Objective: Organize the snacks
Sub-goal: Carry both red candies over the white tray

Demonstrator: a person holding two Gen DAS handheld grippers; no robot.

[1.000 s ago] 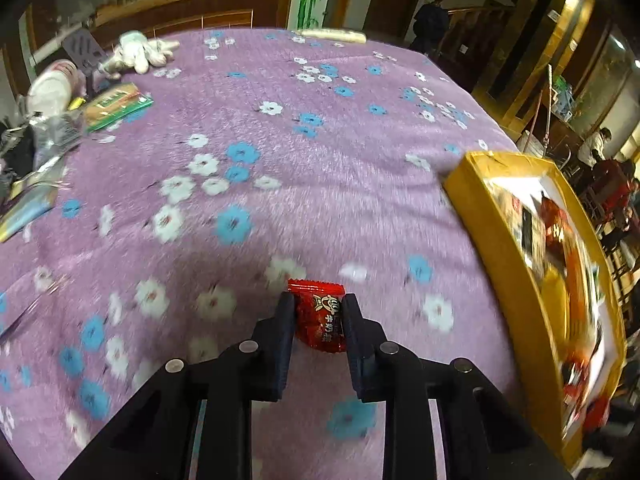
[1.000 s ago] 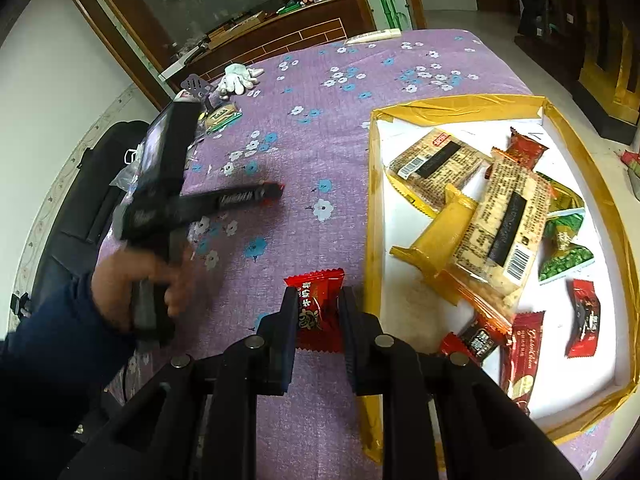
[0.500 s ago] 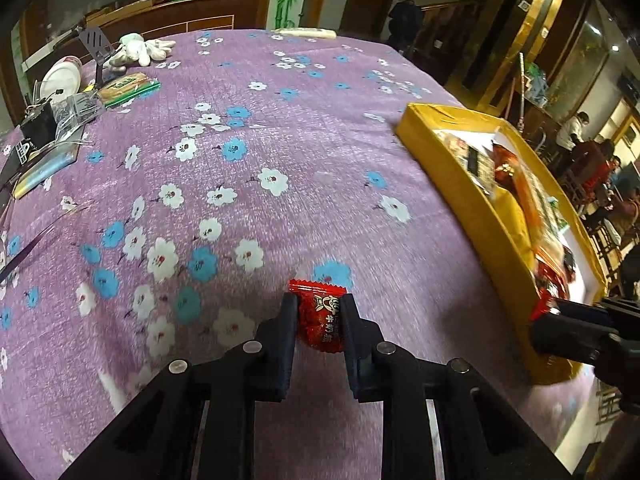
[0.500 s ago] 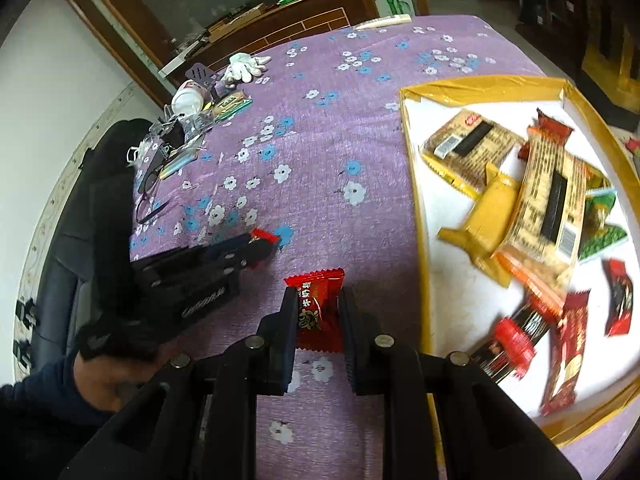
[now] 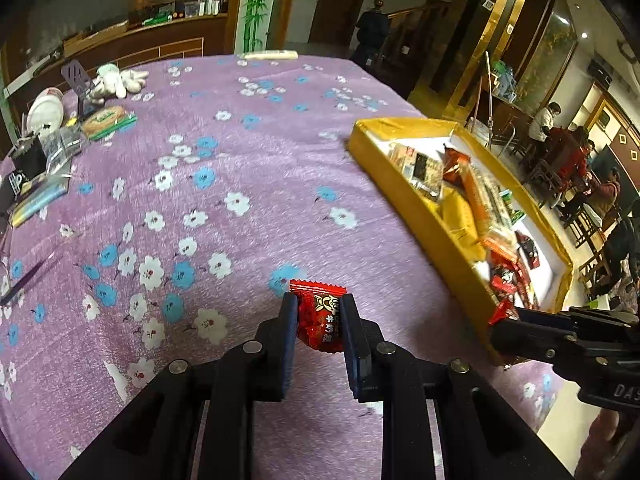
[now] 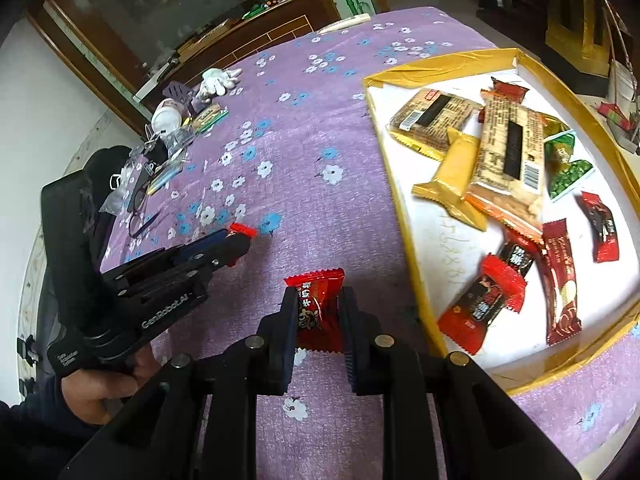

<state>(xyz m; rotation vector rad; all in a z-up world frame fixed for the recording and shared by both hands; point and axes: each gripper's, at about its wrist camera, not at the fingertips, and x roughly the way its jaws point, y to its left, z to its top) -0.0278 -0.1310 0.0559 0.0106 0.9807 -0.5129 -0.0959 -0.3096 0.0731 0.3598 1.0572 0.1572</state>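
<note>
My left gripper [image 5: 318,312] is shut on a small red candy packet [image 5: 320,320], held above the purple flowered tablecloth [image 5: 200,208]. My right gripper [image 6: 318,308] is shut on a second red candy packet [image 6: 318,312], just left of the yellow-rimmed tray [image 6: 404,216]. The tray holds several snacks: tan biscuit packs [image 6: 510,148], a yellow bar [image 6: 456,172], a green packet [image 6: 566,168] and red candies [image 6: 492,292]. In the right wrist view the left gripper [image 6: 240,236] shows at the left, a hand [image 6: 100,384] on its handle. The right gripper [image 5: 504,320] appears at the tray's near corner in the left wrist view.
At the table's far left edge lies clutter: a white cup [image 5: 44,110], white gloves [image 5: 120,80], a green snack pack [image 5: 108,120], glasses [image 6: 140,208] and clear bags. A black chair [image 6: 72,216] stands left of the table. People sit at tables in the background [image 5: 568,160].
The left gripper has moved toward the tray with its candy, so the tray now shows more fully. The right gripper has shifted slightly with its candy; both stay shut.
</note>
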